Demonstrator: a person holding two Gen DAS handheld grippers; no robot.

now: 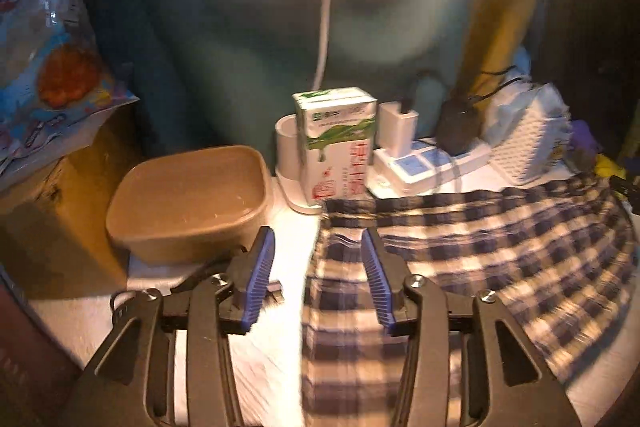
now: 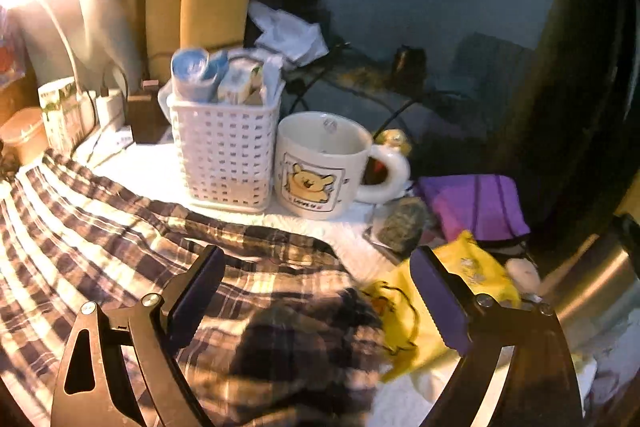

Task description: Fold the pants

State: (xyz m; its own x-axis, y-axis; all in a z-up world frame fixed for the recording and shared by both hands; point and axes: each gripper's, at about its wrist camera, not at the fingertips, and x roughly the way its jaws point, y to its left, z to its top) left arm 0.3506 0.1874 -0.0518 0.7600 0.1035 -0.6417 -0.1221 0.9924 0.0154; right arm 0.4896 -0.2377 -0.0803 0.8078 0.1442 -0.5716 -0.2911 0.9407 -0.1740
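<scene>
Checked blue-and-white pants (image 1: 480, 259) lie spread on a white table top (image 1: 292, 227); they also show in the right wrist view (image 2: 100, 235). My left gripper (image 1: 318, 271) is open and hovers over the pants' left edge, holding nothing. My right gripper (image 2: 316, 291) is wide open above the pants' right end, where the cloth bunches darkly (image 2: 304, 339). It holds nothing.
A tan tub (image 1: 192, 199), milk carton (image 1: 336, 143), power strip with chargers (image 1: 420, 163) and white basket (image 2: 224, 151) line the back. A bear mug (image 2: 320, 167), purple notebook (image 2: 476, 203), yellow pouch (image 2: 460, 283) and steel vessel (image 2: 592, 279) crowd the right.
</scene>
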